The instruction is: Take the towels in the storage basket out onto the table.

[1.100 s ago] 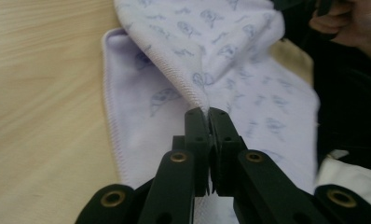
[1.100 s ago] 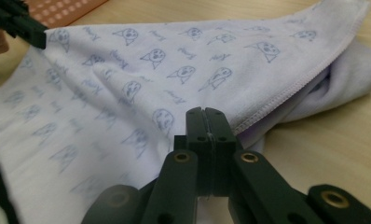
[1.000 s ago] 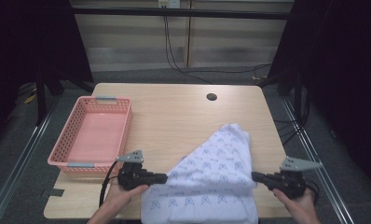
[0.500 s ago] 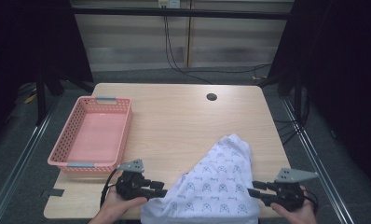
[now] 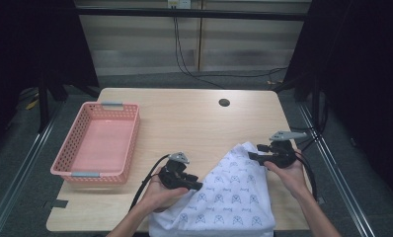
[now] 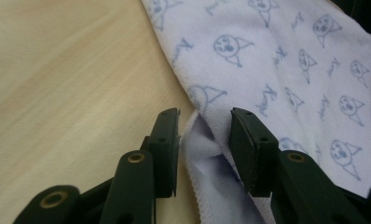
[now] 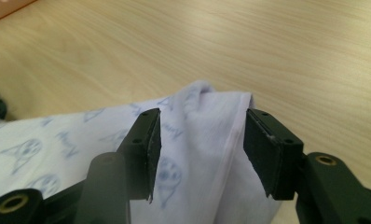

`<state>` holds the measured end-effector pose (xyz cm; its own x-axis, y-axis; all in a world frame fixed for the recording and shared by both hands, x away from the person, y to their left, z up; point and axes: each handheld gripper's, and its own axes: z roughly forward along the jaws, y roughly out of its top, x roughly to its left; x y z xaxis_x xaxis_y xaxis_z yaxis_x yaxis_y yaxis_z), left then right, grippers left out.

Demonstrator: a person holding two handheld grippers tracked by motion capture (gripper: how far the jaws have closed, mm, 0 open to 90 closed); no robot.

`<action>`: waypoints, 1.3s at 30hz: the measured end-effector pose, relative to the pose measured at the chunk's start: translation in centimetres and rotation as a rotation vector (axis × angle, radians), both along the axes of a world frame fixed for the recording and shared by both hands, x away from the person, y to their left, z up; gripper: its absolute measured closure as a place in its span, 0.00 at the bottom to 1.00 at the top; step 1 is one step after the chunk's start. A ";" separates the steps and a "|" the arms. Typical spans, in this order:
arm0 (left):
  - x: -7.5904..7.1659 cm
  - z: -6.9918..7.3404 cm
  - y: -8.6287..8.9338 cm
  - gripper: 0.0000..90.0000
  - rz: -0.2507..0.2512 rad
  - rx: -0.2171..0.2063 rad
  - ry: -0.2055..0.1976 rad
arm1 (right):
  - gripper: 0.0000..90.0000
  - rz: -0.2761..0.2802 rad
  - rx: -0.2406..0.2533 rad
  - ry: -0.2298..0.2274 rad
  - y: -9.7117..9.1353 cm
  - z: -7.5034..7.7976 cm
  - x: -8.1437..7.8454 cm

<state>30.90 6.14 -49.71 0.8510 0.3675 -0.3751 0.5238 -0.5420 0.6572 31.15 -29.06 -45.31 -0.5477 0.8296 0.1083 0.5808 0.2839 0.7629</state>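
Pink basket (image 5: 97, 144) sits at 9 o'clock on the wooden table (image 5: 184, 123), empty, well apart from the work. Dark round hole (image 5: 224, 102) in the tabletop at 12 o'clock. Black cables (image 5: 184, 54) run along the floor behind the table. Nothing lies between either gripper and the cloth; bare wood all round.

White cloth (image 5: 229, 192) with a pale blue repeat print of little faces and lettering, soft terry-like weave, hemmed edge. It lies at 5 o'clock on the table, a rough triangle with its peak toward the centre-right and its wide end hanging over the near edge. In the left gripper view (image 6: 267, 70) a folded hem runs up between the jaws; in the right gripper view (image 7: 197, 135) a bunched corner stands up between the jaws.

Left gripper (image 5: 194, 185) at 6 o'clock, on the cloth's left edge, jaws apart, pads not pressing the hem. Right gripper (image 5: 254, 156) at 4 o'clock, at the cloth's top corner, jaws apart, clear gaps each side of the fabric. Both sets of jaws have just been opening, with cloth between them but loose.

Versus a second ago: both grippers then pinched the cloth's lower corners and held it stretched wide; now the hands are further up the table and closer in, and the cloth lies narrower and slacker.
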 end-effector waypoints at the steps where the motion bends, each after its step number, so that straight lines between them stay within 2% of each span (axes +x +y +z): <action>1: 0.0 -0.1 -0.2 0.70 -0.018 0.001 0.009 | 0.52 -0.004 0.001 0.009 0.2 -0.2 0.6; 2: -0.1 -0.1 -0.3 0.75 -0.034 0.019 0.005 | 0.52 -0.004 -0.002 0.023 0.4 -0.5 1.2; 3: -0.1 -0.3 -0.4 0.82 -0.051 0.011 0.012 | 0.56 -0.013 -0.006 0.033 0.6 -0.8 1.6; 4: -0.2 -0.2 -0.3 0.87 -0.043 0.025 0.012 | 0.73 -0.011 0.003 0.043 0.7 -1.0 2.0; 5: 0.0 -0.2 -0.1 0.93 -0.050 0.006 0.019 | 0.81 0.002 0.024 0.052 0.8 -1.1 2.1; 6: 0.1 0.0 0.2 0.95 -0.034 -0.005 0.023 | 0.90 0.001 0.039 0.056 0.9 -1.2 2.2; 9: 0.6 0.8 1.5 0.97 -0.001 -0.092 0.036 | 0.94 0.013 0.061 0.027 1.0 -0.4 1.9; 12: 0.9 2.0 2.6 0.97 0.040 -0.160 0.010 | 0.95 0.002 0.099 -0.020 0.5 1.4 1.7; 14: 1.2 2.9 3.4 0.97 0.074 -0.185 -0.010 | 0.95 -0.005 0.116 -0.053 0.1 2.9 1.7; 15: 1.4 3.7 3.9 0.97 0.093 -0.201 -0.035 | 0.95 -0.007 0.128 -0.072 0.0 3.7 1.7; 17: 1.8 4.9 4.7 0.97 0.138 -0.252 -0.049 | 0.95 -0.016 0.142 -0.107 -0.3 5.2 1.8; 19: 2.1 6.3 5.6 0.97 0.164 -0.271 -0.086 | 0.95 -0.026 0.155 -0.140 -0.5 6.7 2.0; 20: 2.3 7.3 6.2 0.97 0.180 -0.300 -0.106 | 0.95 -0.024 0.161 -0.153 -0.6 7.2 2.1; 21: 2.3 8.2 6.7 0.97 0.194 -0.307 -0.136 | 0.95 -0.026 0.170 -0.172 -0.8 8.1 2.1; 23: 2.2 9.7 7.9 0.98 0.222 -0.331 -0.182 | 0.95 -0.023 0.192 -0.204 -1.0 9.3 1.9; 26: 1.5 11.2 9.9 0.98 0.281 -0.390 -0.233 | 0.95 -0.011 0.192 -0.243 -1.6 10.6 0.7; 28: 0.7 11.3 11.1 0.98 0.315 -0.361 -0.251 | 0.95 -0.007 0.186 -0.253 -2.2 10.6 -0.6; 29: 0.3 10.9 11.6 0.98 0.316 -0.347 -0.245 | 0.95 -0.004 0.177 -0.250 -2.6 10.2 -1.2; 31: -0.9 9.4 12.3 0.98 0.307 -0.275 -0.234 | 0.95 -0.016 0.167 -0.218 -3.4 8.8 -2.4; 33: -2.0 7.5 12.9 0.98 0.282 -0.272 -0.176 | 0.95 -0.014 0.161 -0.163 -4.2 6.6 -3.6; 34: -2.5 6.7 12.9 0.98 0.273 -0.242 -0.164 | 0.95 -0.007 0.160 -0.130 -4.3 5.3 -4.3; 36: -3.6 5.3 12.5 0.97 0.233 -0.196 -0.121 | 0.95 0.008 0.127 -0.072 -4.1 3.0 -5.6; 39: -5.1 3.9 12.2 0.97 0.181 -0.150 -0.060 | 0.95 0.033 0.101 -0.008 -3.7 0.7 -8.0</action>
<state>25.79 18.32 -45.81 0.7988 0.4595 -0.3883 0.5612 -0.3367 0.7561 23.15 -32.75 -44.59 -0.5758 0.7961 0.1861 0.5660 0.2239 0.7935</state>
